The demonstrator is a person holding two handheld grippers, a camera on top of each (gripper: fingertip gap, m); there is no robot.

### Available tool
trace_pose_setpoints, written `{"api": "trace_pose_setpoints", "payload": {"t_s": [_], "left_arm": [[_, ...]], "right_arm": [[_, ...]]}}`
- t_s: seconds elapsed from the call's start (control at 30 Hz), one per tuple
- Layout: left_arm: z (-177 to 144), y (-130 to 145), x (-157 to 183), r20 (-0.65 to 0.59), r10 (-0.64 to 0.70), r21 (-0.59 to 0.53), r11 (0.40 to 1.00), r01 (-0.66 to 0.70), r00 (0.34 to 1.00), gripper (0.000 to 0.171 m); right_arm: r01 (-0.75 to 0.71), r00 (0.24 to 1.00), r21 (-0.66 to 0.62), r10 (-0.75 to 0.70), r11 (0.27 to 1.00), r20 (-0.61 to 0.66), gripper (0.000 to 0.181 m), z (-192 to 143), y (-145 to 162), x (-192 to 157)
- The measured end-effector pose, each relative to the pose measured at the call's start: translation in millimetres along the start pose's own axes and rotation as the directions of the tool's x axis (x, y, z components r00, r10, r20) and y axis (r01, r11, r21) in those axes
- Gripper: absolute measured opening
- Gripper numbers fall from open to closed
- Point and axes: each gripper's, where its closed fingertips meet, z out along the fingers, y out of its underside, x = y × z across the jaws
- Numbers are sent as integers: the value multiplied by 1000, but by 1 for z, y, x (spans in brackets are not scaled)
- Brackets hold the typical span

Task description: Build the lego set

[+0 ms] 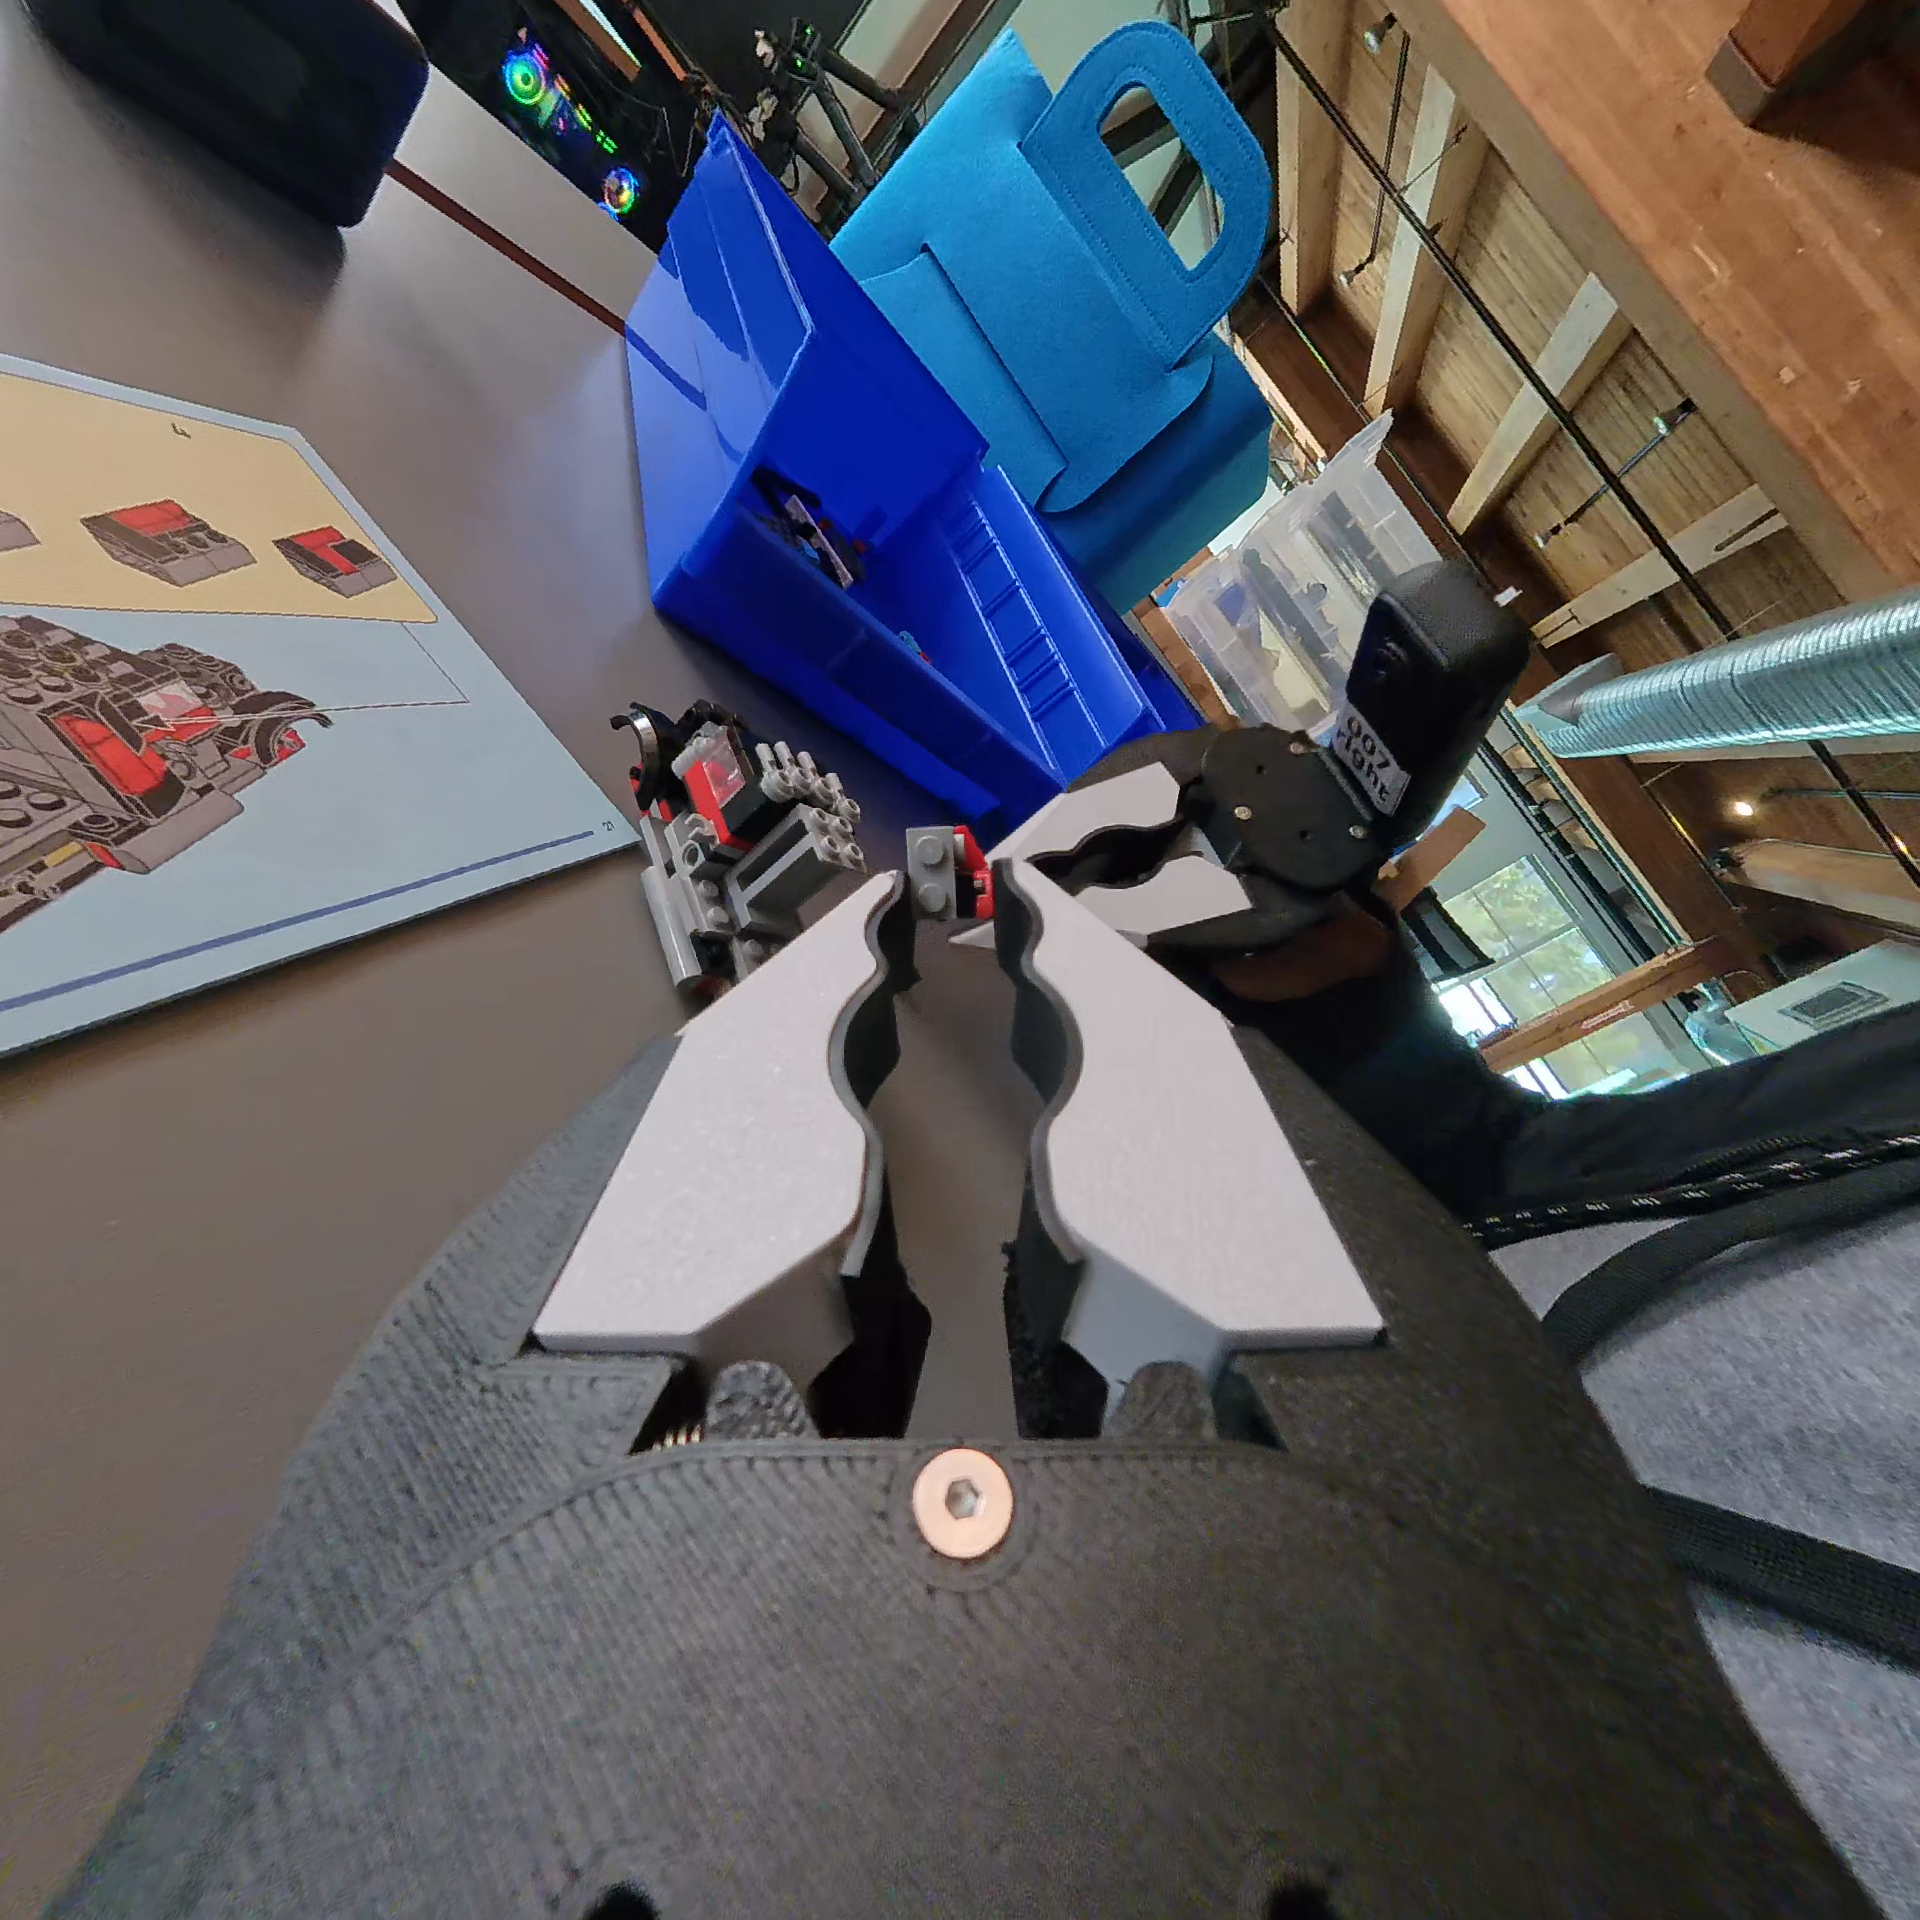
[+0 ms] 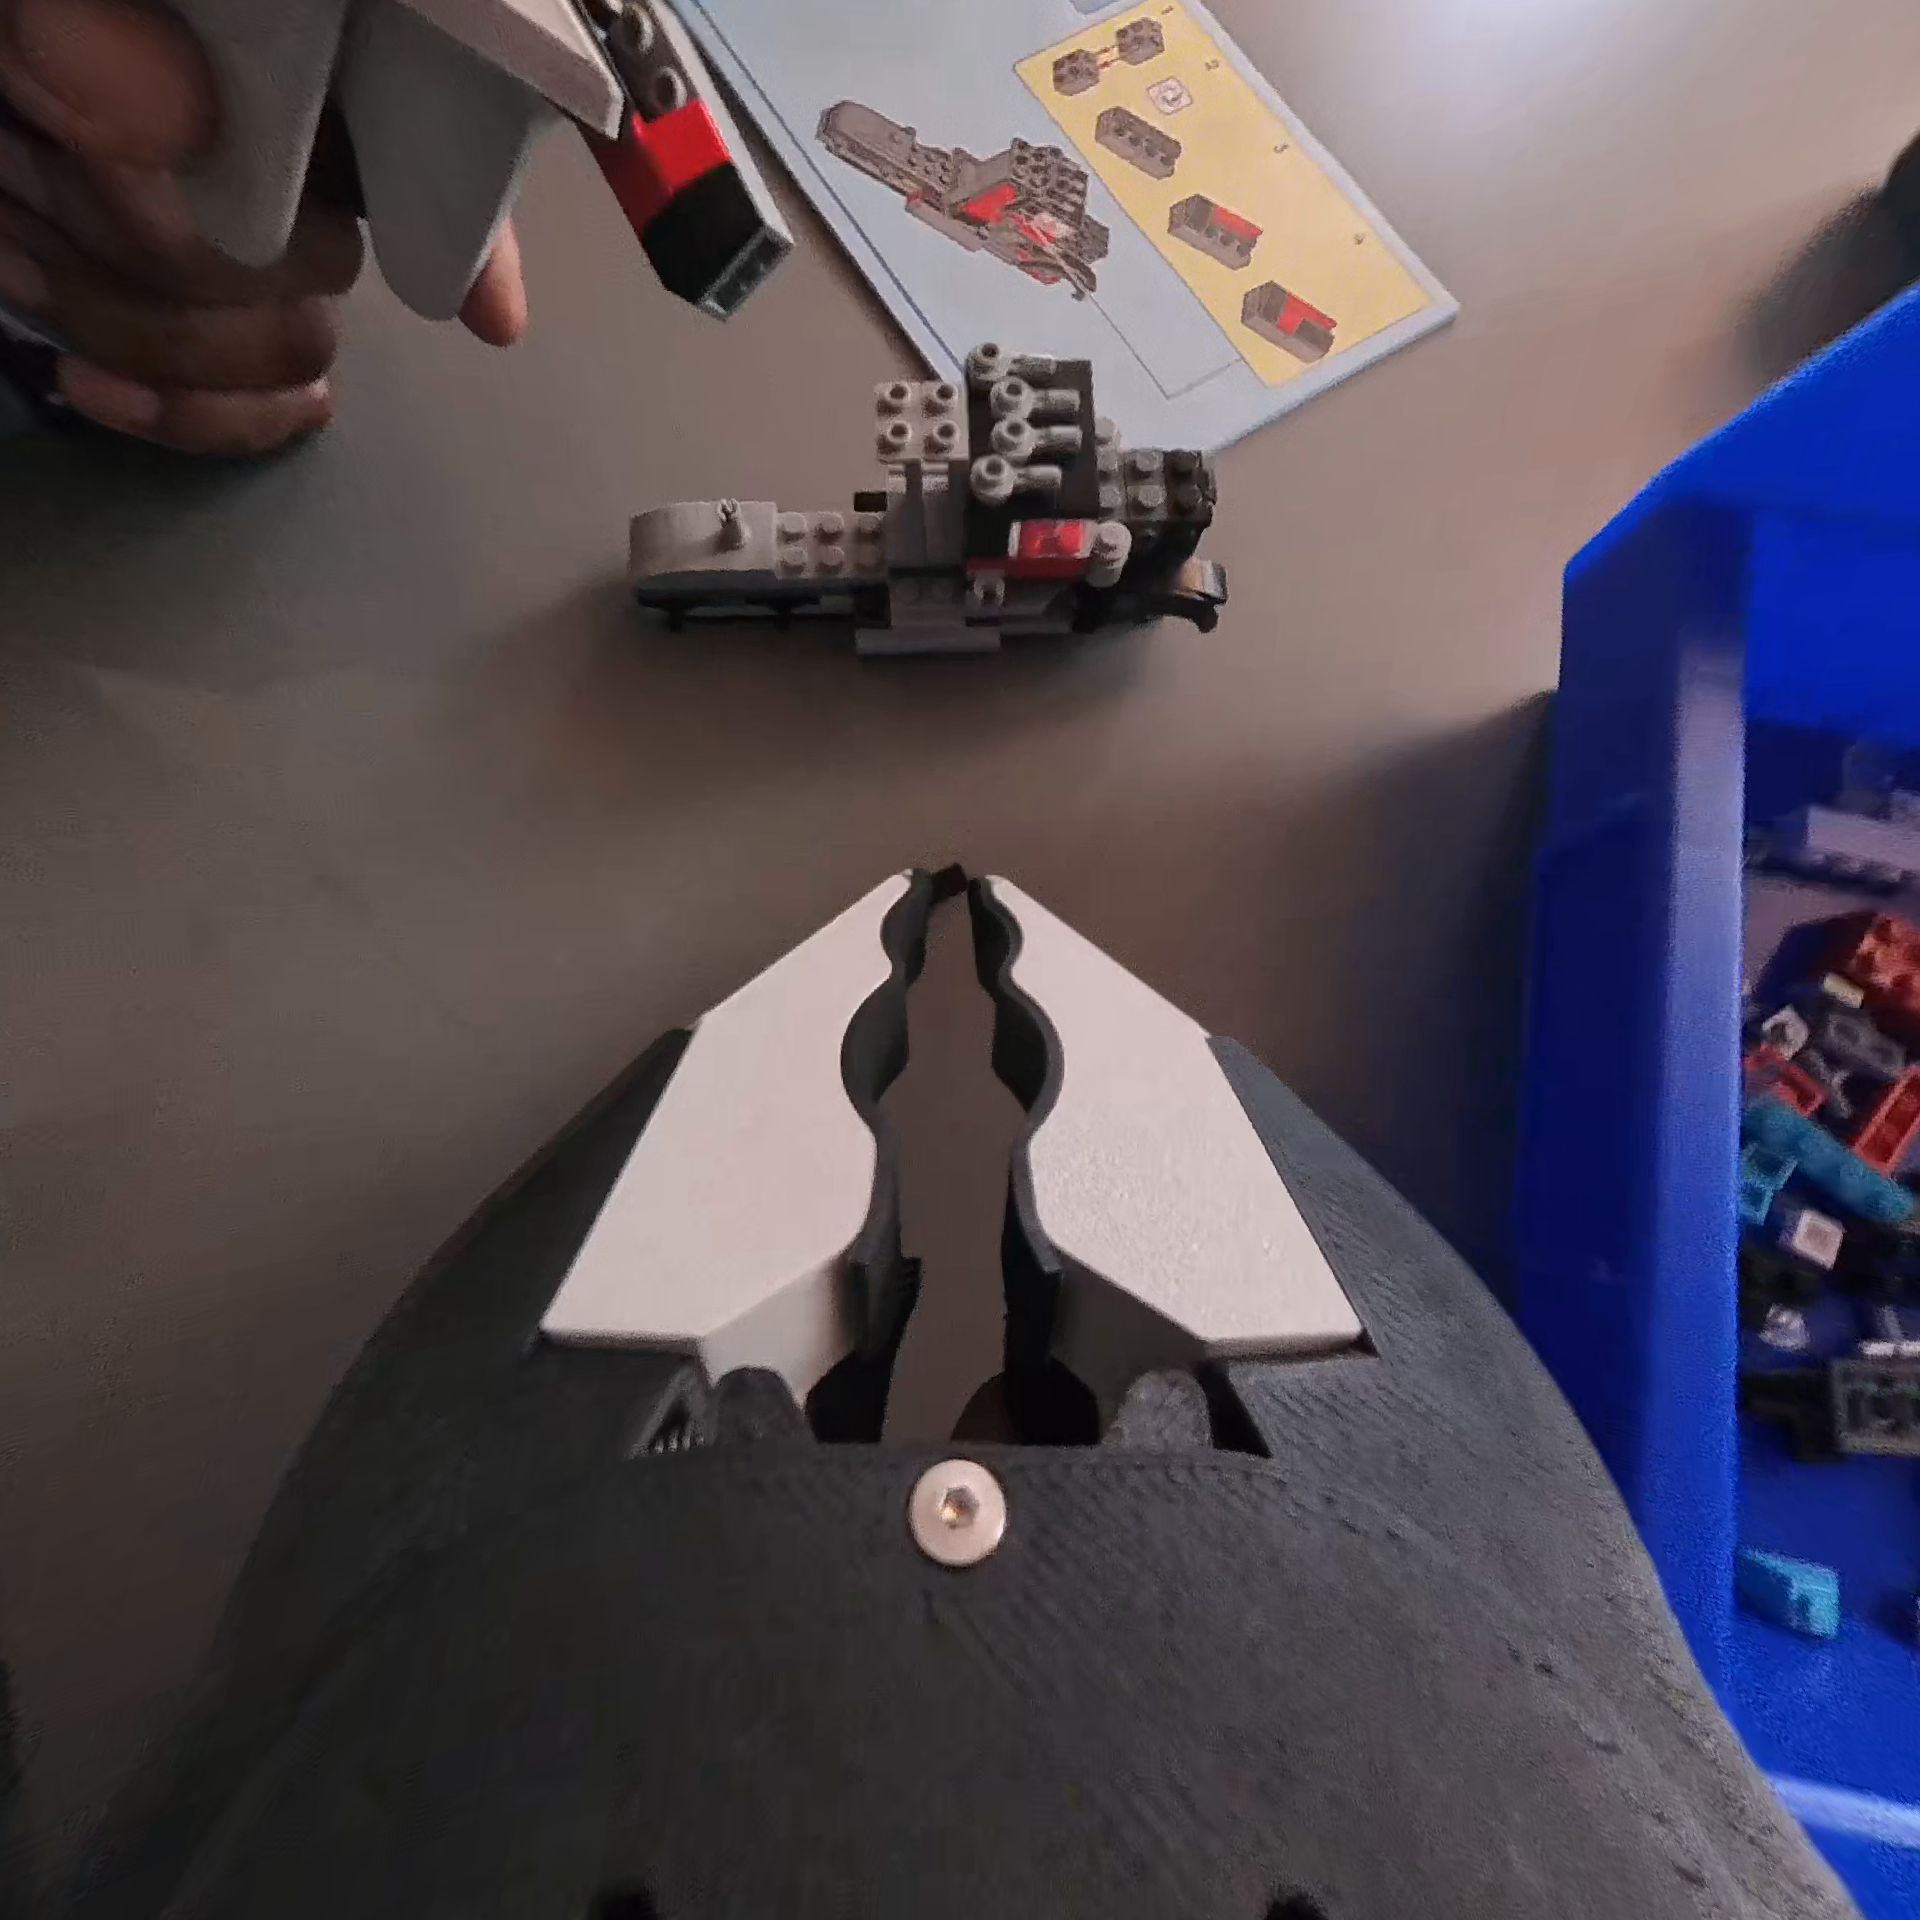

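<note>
My left gripper (image 1: 948,896) is shut on a small grey, red and black brick sub-assembly (image 1: 943,878) and holds it above the table. In the right wrist view the same gripper (image 2: 608,99) shows at top left with the sub-assembly (image 2: 691,197) and a hand (image 2: 156,260) behind it. The part-built grey, black and red lego model (image 1: 738,831) (image 2: 935,520) lies on the table just beyond. My right gripper (image 2: 948,883) is closed, with a tiny dark piece (image 2: 948,875) between its tips. It hovers in front of the model, and in the left wrist view (image 1: 1013,857) it sits right beside my left fingertips.
An open instruction booklet (image 1: 208,644) (image 2: 1091,177) lies behind the model. A blue bin (image 1: 831,416) (image 2: 1662,727) with several loose bricks (image 2: 1829,1143) stands on the right. A light-blue felt bag (image 1: 1091,312) stands behind the bin. The brown table (image 2: 312,831) shows bare around the model. My hands' fingertips stand some 11 cm from each other.
</note>
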Motion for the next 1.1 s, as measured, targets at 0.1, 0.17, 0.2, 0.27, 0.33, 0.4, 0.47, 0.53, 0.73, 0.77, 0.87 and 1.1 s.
{"api": "trace_pose_setpoints", "payload": {"t_s": [0.1, 0.17, 0.2, 0.27, 0.33, 0.4, 0.47, 0.53, 0.73, 0.77, 0.87, 1.1], "left_arm": [[2, 3, 1, 3, 8, -18, 1000, -8, 1000, 15], [4, 8, 2, 6, 0, -46, 999, 0, 1000, 15], [4, 11, 3, 1, -6, -59, 998, 6, 1000, 15], [5, 16, 6, -1, -15, -74, 997, 15, 1000, 15], [4, 19, 8, 1, -18, -82, 997, 18, 1000, 15], [3, 20, 8, 4, -22, -80, 997, 22, 1000, 15], [3, 21, 8, 4, -25, -85, 996, 25, 1000, 15], [4, 24, 9, 5, -25, -98, 995, 25, 1000, 15], [9, 32, 10, 17, -13, -139, 990, 15, 1000, 15], [10, 32, 10, 20, -8, -141, 990, 11, 1000, 15], [10, 31, 9, 24, -2, -135, 991, 6, 1000, 15], [4, 27, 11, 15, -7, -91, 996, 8, 1000, 15]], "right_arm": [[-85, 996, 21, 86, 996, -11, 14, -5, 6, 1], [-133, 991, 19, 133, 991, -3, 21, -2, 10, -1], [-125, 992, 16, 125, 992, 1, 22, 0, 12, -3], [-105, 994, -9, 105, 994, -5, 29, 5, 16, -5], [-100, 995, -24, 100, 995, -4, 32, 10, 17, -7], [-75, 997, -26, 74, 997, -6, 32, 15, 16, -9], [-26, 999, -30, 25, 999, -19, 22, 17, 13, -8], [27, 999, -48, -28, 998, -18, 17, 18, 11, -6], [331, 943, -246, -313, 911, 108, 17, -5, 17, -2], [377, 926, -315, -350, 871, 142, 17, -10, 22, 2], [437, 897, -468, -337, 768, 284, 17, -23, 33, 2], [204, 962, -358, -117, 911, 248, 34, -26, -3, 0]]}}
